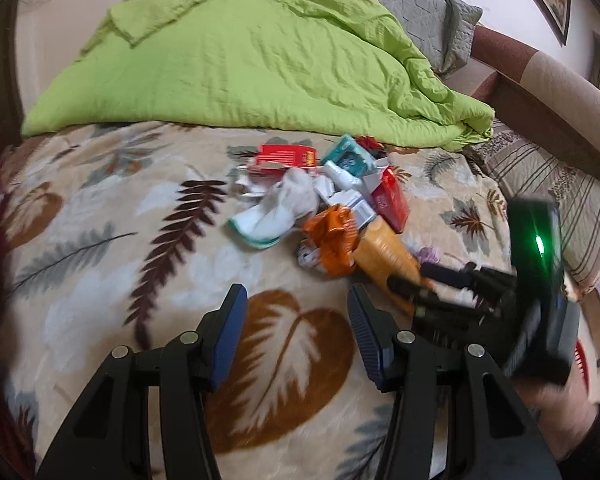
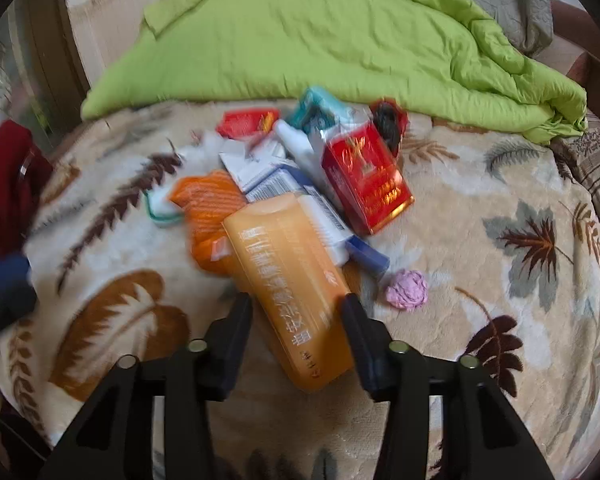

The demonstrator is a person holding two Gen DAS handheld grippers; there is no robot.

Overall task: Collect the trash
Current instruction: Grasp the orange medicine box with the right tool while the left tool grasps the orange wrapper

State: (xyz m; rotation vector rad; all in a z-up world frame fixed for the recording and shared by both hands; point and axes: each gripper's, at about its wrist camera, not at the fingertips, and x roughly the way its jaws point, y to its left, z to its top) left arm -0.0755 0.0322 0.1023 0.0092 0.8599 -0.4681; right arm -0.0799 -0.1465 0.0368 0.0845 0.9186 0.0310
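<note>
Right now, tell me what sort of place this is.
Most likely a bedroom: a leaf-patterned blanket covers a bed, with a crumpled green quilt and a grey pillow behind it.

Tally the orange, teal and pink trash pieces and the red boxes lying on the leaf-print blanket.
Orange: 2, the orange box and the orange wrapper
Red boxes: 2, the large red box and the flat red box
Teal: 1, the teal packet
Pink: 1, the pink paper ball
Total: 6
</note>
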